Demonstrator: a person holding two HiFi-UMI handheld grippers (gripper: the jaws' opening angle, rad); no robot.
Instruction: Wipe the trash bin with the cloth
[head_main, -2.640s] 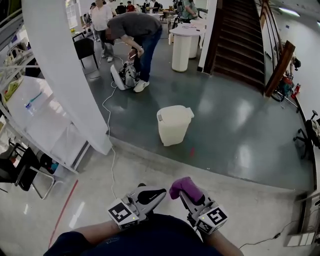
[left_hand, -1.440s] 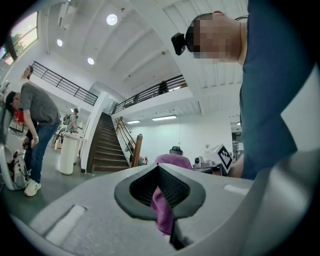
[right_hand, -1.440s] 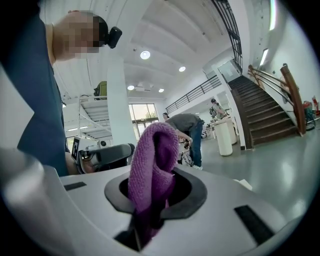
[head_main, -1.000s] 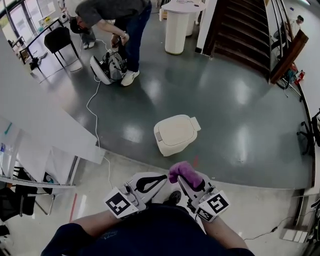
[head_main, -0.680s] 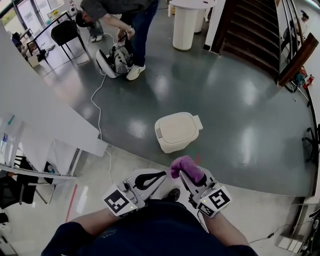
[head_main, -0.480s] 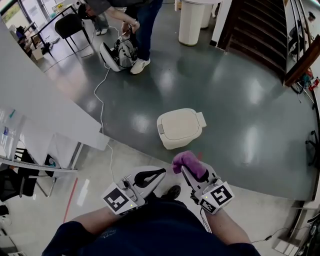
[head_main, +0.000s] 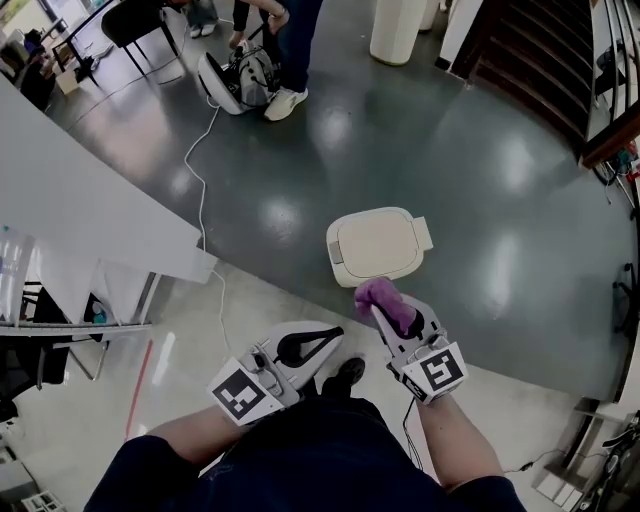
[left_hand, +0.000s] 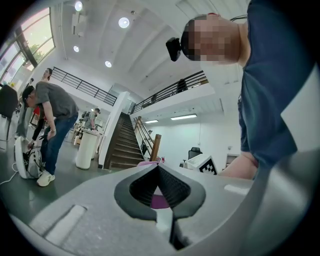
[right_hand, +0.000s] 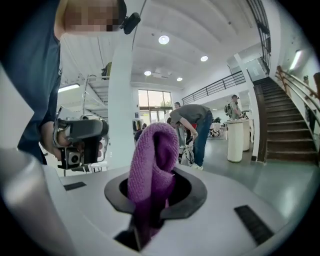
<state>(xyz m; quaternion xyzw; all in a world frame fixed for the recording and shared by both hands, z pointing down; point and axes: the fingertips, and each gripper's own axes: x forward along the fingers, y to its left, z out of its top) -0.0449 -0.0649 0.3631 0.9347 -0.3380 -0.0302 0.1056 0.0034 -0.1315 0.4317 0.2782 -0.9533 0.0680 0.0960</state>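
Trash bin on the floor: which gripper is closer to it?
Right. The right gripper, clamping the purple cloth, is just short of the trash bin; the left gripper sits farther back, off to its left.

The cloth (head_main: 380, 298) is purple, the trash bin (head_main: 378, 245) cream — the left gripper (head_main: 333, 332) and right gripper (head_main: 387, 312) are pale grey (each with black-and-white square markers).

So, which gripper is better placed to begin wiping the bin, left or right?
Right. The right gripper is shut on the purple cloth and is held close to the bin. The left gripper is shut with nothing in it, and it is farther from the bin.
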